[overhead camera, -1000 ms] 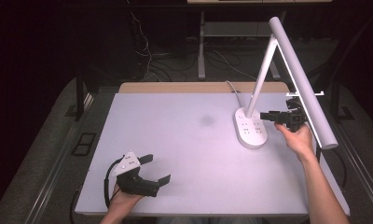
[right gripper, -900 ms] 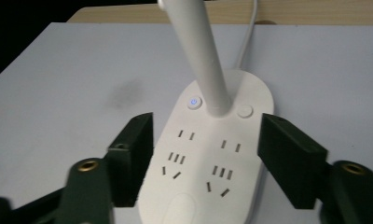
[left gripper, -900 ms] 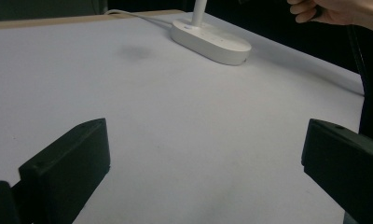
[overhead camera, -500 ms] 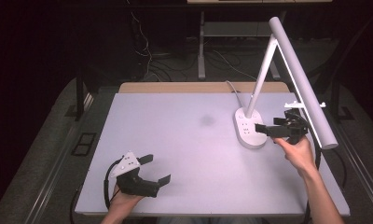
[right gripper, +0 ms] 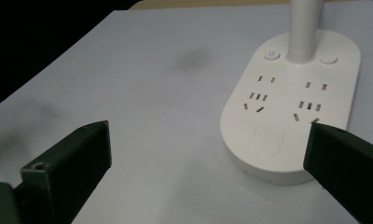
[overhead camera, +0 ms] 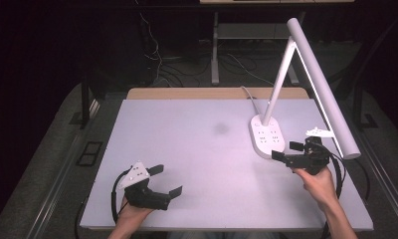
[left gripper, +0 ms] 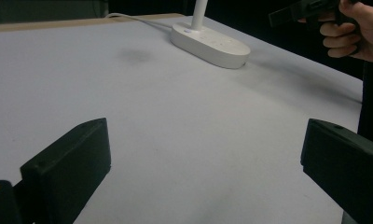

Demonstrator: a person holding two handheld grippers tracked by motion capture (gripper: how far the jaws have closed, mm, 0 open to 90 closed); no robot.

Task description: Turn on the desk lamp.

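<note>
Black right gripper [overhead camera: 289,151] has drawn back from the lamp head [overhead camera: 322,107] toward the near edge, jaws just opened wide, nothing between them; it now sits just beside the near end of the lamp base [right gripper: 287,109]. Left gripper [overhead camera: 163,180] unchanged, jaws apart, empty. White oval base carries socket slots, a power button and the upright stem, standing at the right of the pale lilac table [overhead camera: 187,134]. Dark room, cables behind.

Table [overhead camera: 187,149] lies bare from nine through six o'clock; at two o'clock the lamp base [overhead camera: 266,137] and its slanting lamp head [overhead camera: 324,89] block passage
</note>
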